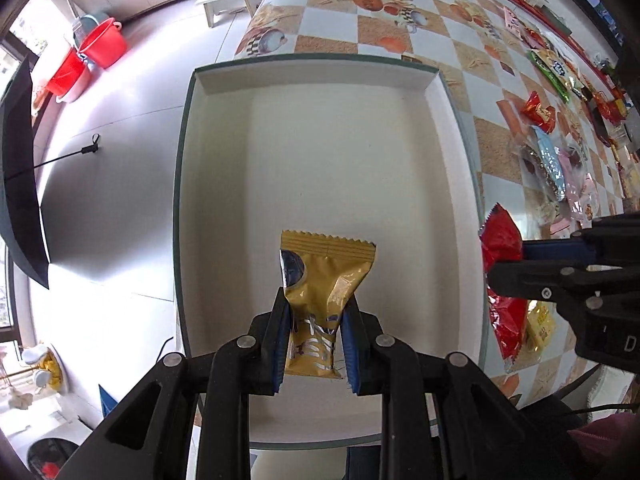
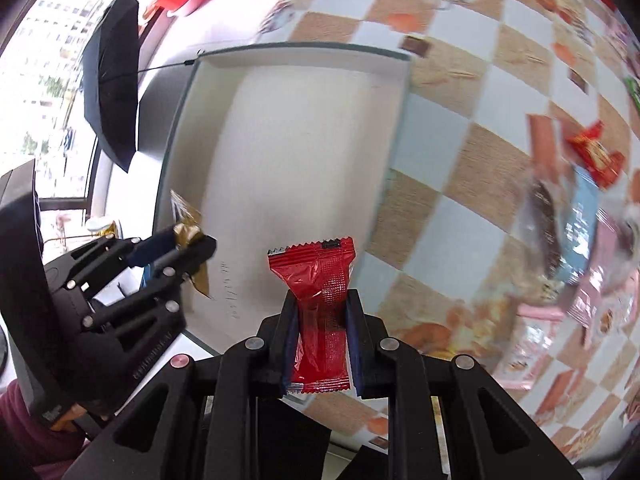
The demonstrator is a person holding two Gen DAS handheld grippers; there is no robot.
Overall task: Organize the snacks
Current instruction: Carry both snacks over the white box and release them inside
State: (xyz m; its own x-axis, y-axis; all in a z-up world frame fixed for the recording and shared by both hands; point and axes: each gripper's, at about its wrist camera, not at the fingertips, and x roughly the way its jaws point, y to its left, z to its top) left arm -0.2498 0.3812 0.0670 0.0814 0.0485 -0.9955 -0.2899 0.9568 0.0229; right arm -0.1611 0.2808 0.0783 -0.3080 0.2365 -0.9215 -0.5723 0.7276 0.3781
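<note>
The left gripper (image 1: pixel 316 320) points straight down, its two black fingers with blue pads pinching a gold snack packet (image 1: pixel 324 300) by its lower half. The packet stands upright between the pads, its crimped top edge free above them. Directly beneath it lies the pale inside floor of a shallow white box (image 1: pixel 224 184), which sits on a table covered by a checked tablecloth (image 1: pixel 400 28) printed with orange and beige squares.

The right gripper (image 2: pixel 322 340) tilts steeply downward and clamps a red snack packet (image 2: pixel 320 280) in the same way, fingers pressed against its sides, serrated top edge sticking up. This packet hangs over the box's right-hand edge, where the wall meets the tablecloth. Seen from the left wrist camera, the right gripper reaches in from the right side, level with the box rim.

Farther right on the cloth, well apart from the box, a loose scatter of snack packets (image 1: pixel 552 160) lies in red, blue, pink and green wrappers. Beyond the table, on the floor, rest an open black umbrella (image 1: pixel 20 184) and red buckets (image 1: pixel 104 44).
</note>
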